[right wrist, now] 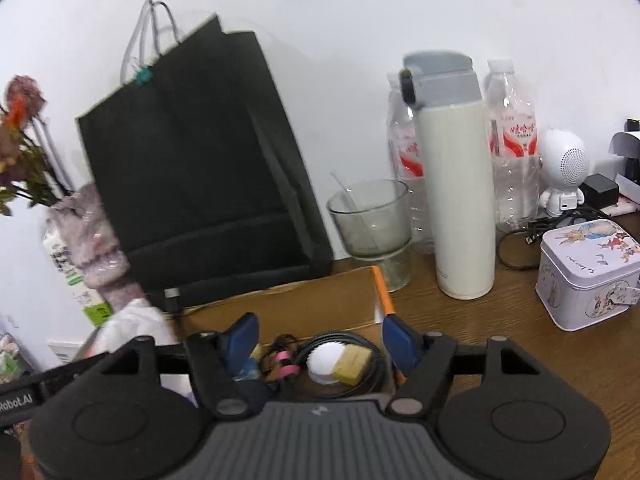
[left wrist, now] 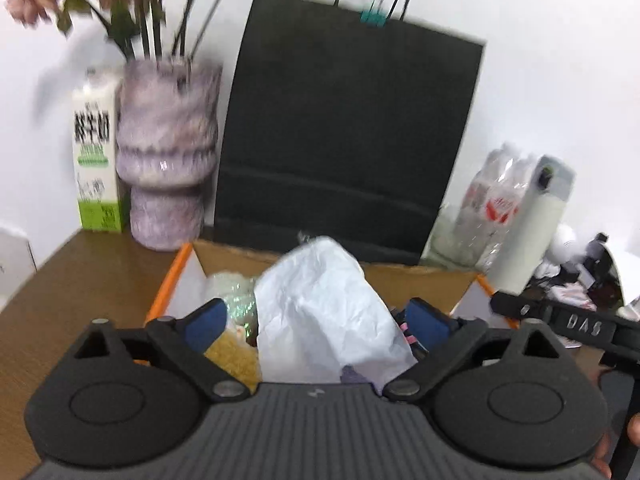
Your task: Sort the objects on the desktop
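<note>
**Fingers apart over the box, nothing gripped**

Blue-padded fingers (left wrist: 206,322) of the left gripper (left wrist: 320,326) stand spread wide above the orange-edged cardboard box (left wrist: 170,280), with a crumpled sheet of white paper (left wrist: 320,304) lying between them; the pads do not press on it, so it reads as released rather than held. The right gripper (right wrist: 320,344) is also parted, over the same box's other end, and grips nothing. Below it lie a coiled black cable (right wrist: 360,346), a round white cap (right wrist: 324,362), a small tan block (right wrist: 352,360) and a pink-and-black bit (right wrist: 285,364) that I cannot name.

My judgement is that a drop into the box is just finished for both hands, so the step in hand is a release. The next move calls for drawing back from the box and picking another loose thing off the brown wooden desk (right wrist: 500,320), perhaps near the printed white tin (right wrist: 588,276), with jaws wide on approach.

Much is unclear. The left view is smeared, so the black paper bag (left wrist: 348,128), the mauve ceramic vase (left wrist: 168,148) and the green-and-white milk carton (left wrist: 96,160) are soft-edged. The box's near side is hidden behind both gripper bodies, and paper covers whatever lies beneath it. A yellowish grainy mass (left wrist: 236,356) and something glittery green (left wrist: 236,300) beside the paper are too blurred to identify. The cream flask (right wrist: 460,184) hides part of the clear plastic bottles (right wrist: 514,148) behind it.
</note>
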Demonstrator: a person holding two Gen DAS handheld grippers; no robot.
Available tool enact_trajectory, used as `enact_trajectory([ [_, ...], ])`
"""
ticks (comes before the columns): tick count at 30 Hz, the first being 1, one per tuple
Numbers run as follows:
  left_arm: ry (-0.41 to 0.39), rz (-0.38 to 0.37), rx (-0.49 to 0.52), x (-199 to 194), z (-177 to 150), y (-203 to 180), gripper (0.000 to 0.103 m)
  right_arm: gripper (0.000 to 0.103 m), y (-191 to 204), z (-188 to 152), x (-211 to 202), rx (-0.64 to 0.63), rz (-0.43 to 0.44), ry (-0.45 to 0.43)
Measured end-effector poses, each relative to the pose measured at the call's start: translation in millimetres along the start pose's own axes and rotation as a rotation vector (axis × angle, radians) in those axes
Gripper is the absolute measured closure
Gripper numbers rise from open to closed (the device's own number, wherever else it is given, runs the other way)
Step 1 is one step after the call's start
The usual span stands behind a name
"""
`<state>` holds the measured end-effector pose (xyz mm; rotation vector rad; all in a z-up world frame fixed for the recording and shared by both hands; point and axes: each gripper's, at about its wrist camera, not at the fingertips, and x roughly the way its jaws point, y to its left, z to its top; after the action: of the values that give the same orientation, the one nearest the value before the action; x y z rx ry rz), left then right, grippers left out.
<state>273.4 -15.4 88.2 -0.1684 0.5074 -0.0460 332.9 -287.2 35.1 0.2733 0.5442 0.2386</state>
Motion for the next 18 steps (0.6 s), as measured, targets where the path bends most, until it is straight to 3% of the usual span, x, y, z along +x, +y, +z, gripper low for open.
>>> enact_trajectory([
  [4, 0.052, 0.030, 0.046, -26.7, -10.1, -1.0, 0.001, 0.034, 15.9, -14.2, -33.4, -0.050, 0.017, 0.009],
  [11, 0.084, 0.038, 0.023, -99.7, -60.4, 7.8, 0.000, 0.027, 37.3, -64.7, -100.4, -0.145, -0.026, 0.020],
  [18, 0.159, 0.045, 0.117, -162.3, -139.8, 3.4, 0.000, 0.027, 50.1, -139.9, -166.9, -0.223, -0.037, 0.099],
])
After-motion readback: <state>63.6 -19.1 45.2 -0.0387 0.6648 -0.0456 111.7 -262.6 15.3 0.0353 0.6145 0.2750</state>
